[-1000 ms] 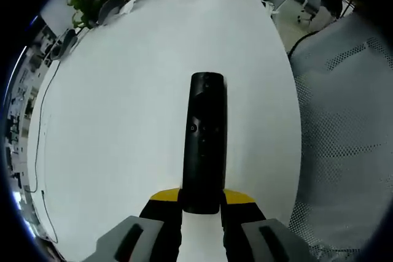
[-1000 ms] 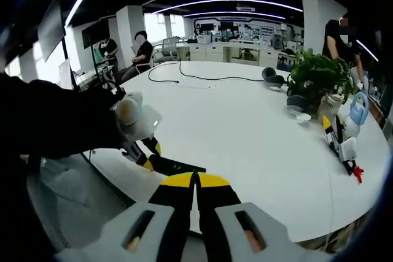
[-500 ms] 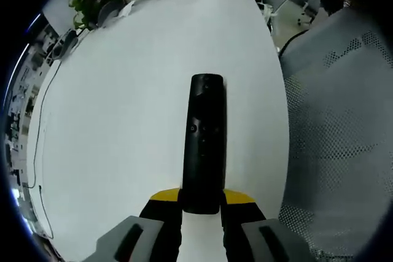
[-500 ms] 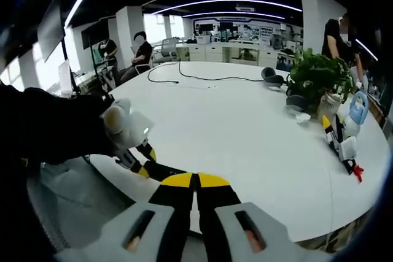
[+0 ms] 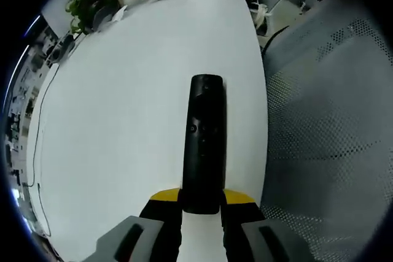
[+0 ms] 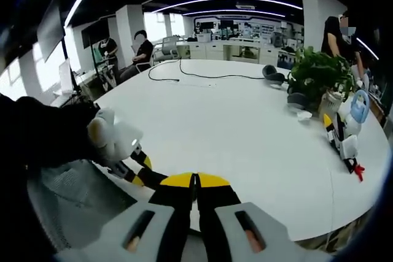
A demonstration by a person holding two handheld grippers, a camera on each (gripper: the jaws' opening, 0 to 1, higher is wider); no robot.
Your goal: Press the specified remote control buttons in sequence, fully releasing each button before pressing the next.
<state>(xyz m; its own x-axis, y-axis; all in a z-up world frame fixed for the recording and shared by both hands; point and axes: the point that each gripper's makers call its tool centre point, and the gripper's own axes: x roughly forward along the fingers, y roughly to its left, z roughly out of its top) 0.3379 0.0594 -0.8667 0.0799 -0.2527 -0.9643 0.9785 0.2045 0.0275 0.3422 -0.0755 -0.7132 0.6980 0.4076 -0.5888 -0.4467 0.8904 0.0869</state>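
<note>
Left gripper (image 5: 201, 204): jaws clamped on the near end of the black remote control (image 5: 204, 142), which sticks straight out ahead over the white table (image 5: 116, 108). Right gripper (image 6: 195, 188): yellow-tipped jaws pressed together, nothing between them, above the table edge. In the right gripper view, the left gripper (image 6: 130, 170) sits at left, dark sleeve (image 6: 43, 136) behind it.

The remote control (image 5: 204, 142) lies over the table (image 5: 123, 121), chair (image 5: 331, 139) to its right.

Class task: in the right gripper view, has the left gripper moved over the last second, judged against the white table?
Yes. The left gripper has slid down and leftward along the white table edge, toward the camera.
</note>
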